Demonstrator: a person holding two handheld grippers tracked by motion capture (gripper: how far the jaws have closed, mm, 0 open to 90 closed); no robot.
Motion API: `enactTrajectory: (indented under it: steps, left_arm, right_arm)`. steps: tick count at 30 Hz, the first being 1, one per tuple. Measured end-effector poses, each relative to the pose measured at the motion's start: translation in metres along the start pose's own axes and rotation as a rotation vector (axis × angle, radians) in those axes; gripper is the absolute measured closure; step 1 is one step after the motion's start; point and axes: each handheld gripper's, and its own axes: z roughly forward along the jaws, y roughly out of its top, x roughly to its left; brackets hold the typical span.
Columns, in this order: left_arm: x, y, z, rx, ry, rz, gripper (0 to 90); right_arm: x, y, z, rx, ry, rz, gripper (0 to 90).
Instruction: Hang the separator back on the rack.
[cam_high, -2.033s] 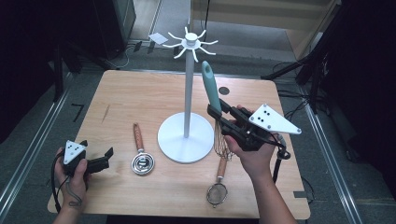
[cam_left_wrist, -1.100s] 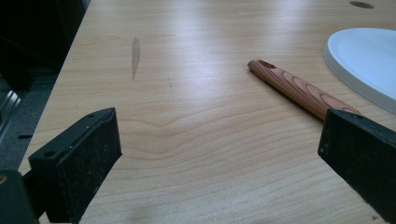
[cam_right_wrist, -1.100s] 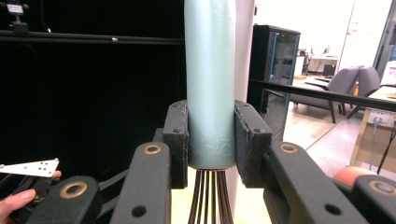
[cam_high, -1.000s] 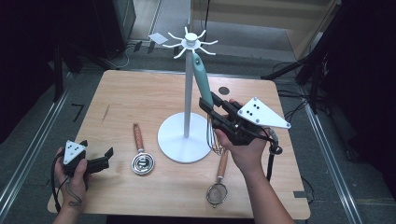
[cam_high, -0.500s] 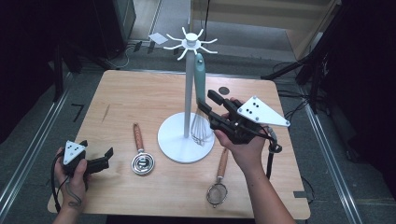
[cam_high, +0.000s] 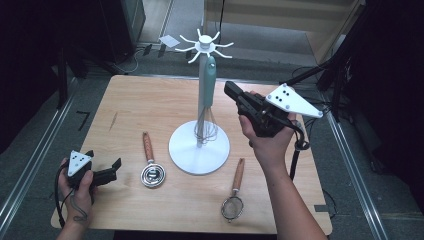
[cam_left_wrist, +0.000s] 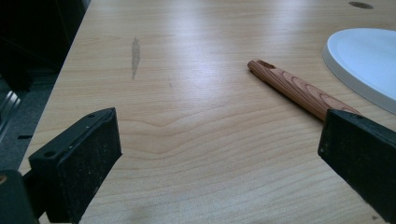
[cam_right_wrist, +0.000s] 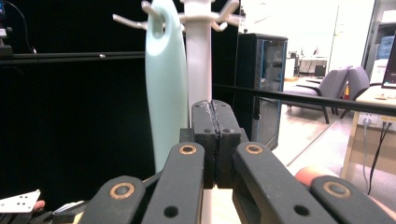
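High view: whisk (cam_high: 207, 95) with pale green handle hanging from a hook of the white rack (cam_high: 200, 90), wire head low beside the pole, above the round base. Right gripper (cam_high: 231, 91) held just right of the whisk, apart from it, jaws just closed with nothing between them. Left gripper (cam_high: 116, 166) resting at the near left of the wooden table (cam_high: 150, 100), jaws spread and empty. Wood-handled measuring cup (cam_high: 150, 162) lying left of the base; wood-handled strainer (cam_high: 234, 192) lying at near right.

Left gripper view: black jaws (cam_left_wrist: 219, 154) wide apart over bare tabletop; wooden handle (cam_left_wrist: 299, 91) beyond the right jaw; edge of white base (cam_left_wrist: 364, 60) at upper right.

Right gripper view: pads (cam_right_wrist: 215, 140) pressed flat together, gripping nothing; green whisk handle (cam_right_wrist: 164, 84) hooked at top, hanging just left of the white pole (cam_right_wrist: 200, 60).
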Motion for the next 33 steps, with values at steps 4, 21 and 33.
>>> enactTrajectory:
  steps: [4, 21, 33]
  left_arm:
    - [0.0, 0.0, 0.0, -0.001, 0.0, -0.002, 0.0]
    - [0.0, 0.0, 0.0, -0.002, -0.004, -0.004, 0.0]
    - [0.0, 0.0, 0.0, -0.001, -0.002, -0.002, 0.0]
  right_arm:
    - [-0.002, 0.012, 0.008, -0.008, -0.011, -0.019, 90.0]
    - [-0.014, 0.036, 0.023, -0.057, -0.067, 0.0, 90.0]
    - [-0.009, 0.04, 0.02, -0.08, -0.033, -0.017, 90.0]
